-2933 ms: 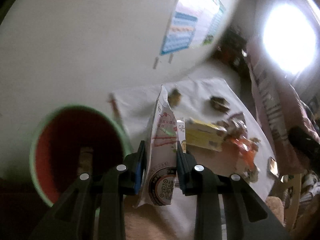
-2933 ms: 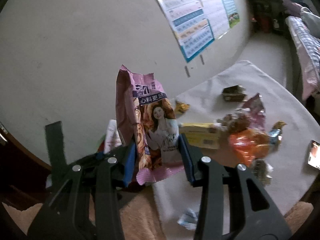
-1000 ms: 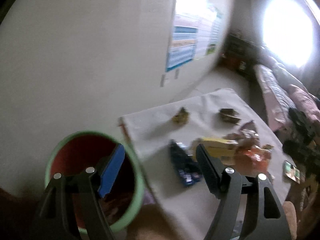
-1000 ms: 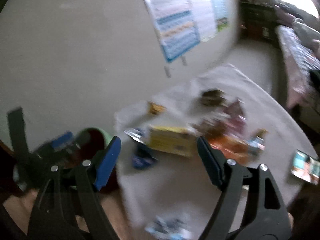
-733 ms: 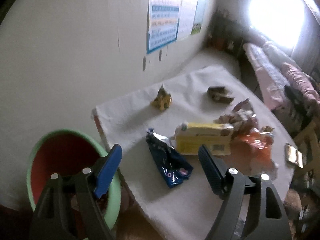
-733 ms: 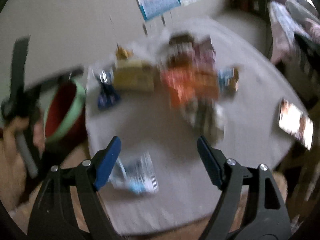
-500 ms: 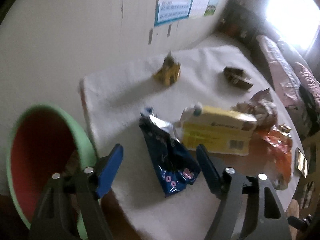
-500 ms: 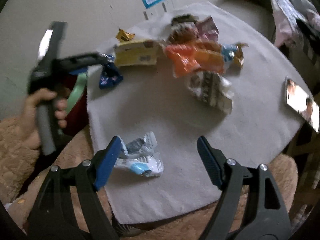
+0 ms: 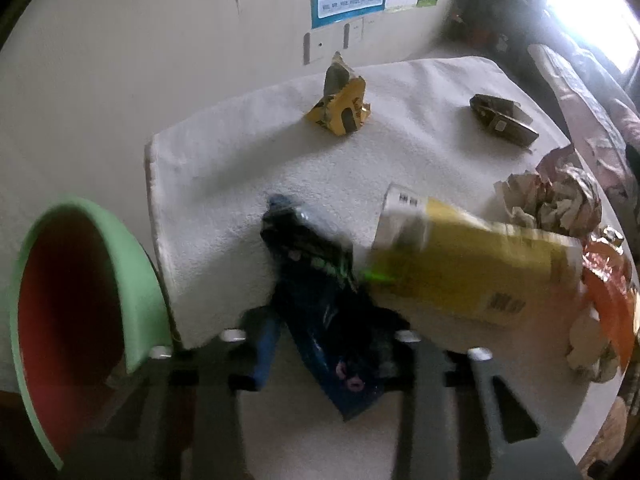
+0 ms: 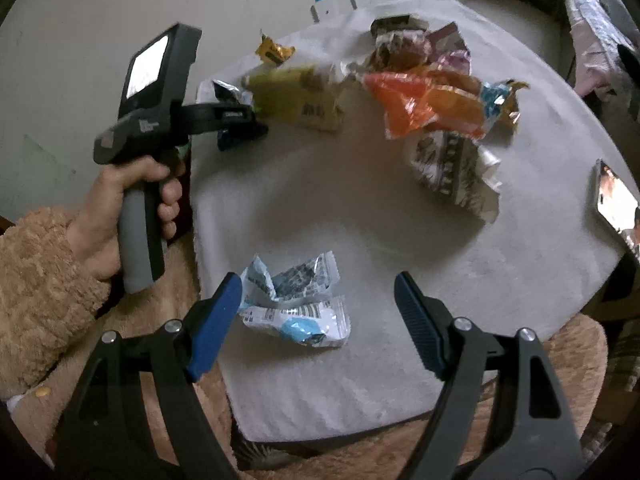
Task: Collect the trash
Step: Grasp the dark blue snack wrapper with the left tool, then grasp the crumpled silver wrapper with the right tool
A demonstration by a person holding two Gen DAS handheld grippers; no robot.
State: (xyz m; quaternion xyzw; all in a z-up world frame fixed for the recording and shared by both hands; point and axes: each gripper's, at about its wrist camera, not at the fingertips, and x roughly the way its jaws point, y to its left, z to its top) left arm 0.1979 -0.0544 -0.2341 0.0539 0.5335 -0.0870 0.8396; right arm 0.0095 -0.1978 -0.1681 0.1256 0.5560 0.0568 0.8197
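Observation:
A dark blue snack wrapper point(image 9: 320, 312) lies on the white-clothed table point(image 9: 224, 168) near its left edge. My left gripper point(image 9: 328, 344) points down at it with jaws closing, and the pads touch the wrapper's two sides. A blurred yellow carton point(image 9: 472, 276) leans against the wrapper. In the right wrist view the left gripper point(image 10: 240, 128) is held by a hand point(image 10: 120, 208). My right gripper point(image 10: 316, 316) hangs open over a crumpled white and light blue wrapper point(image 10: 296, 304), which lies between its fingers untouched.
A green bin with a red inside point(image 9: 80, 300) stands left of the table. More trash lies on the cloth: a yellow wrapper point(image 9: 340, 104), a brown one point(image 9: 504, 120), an orange one point(image 10: 428, 104), a silver one point(image 10: 452, 168). A phone point(image 10: 616, 200) rests at the right edge.
Both grippers came down from over the bin toward the table. The left jaws narrowed around the dark blue wrapper, and the yellow carton shifted. The right jaws stayed wide.

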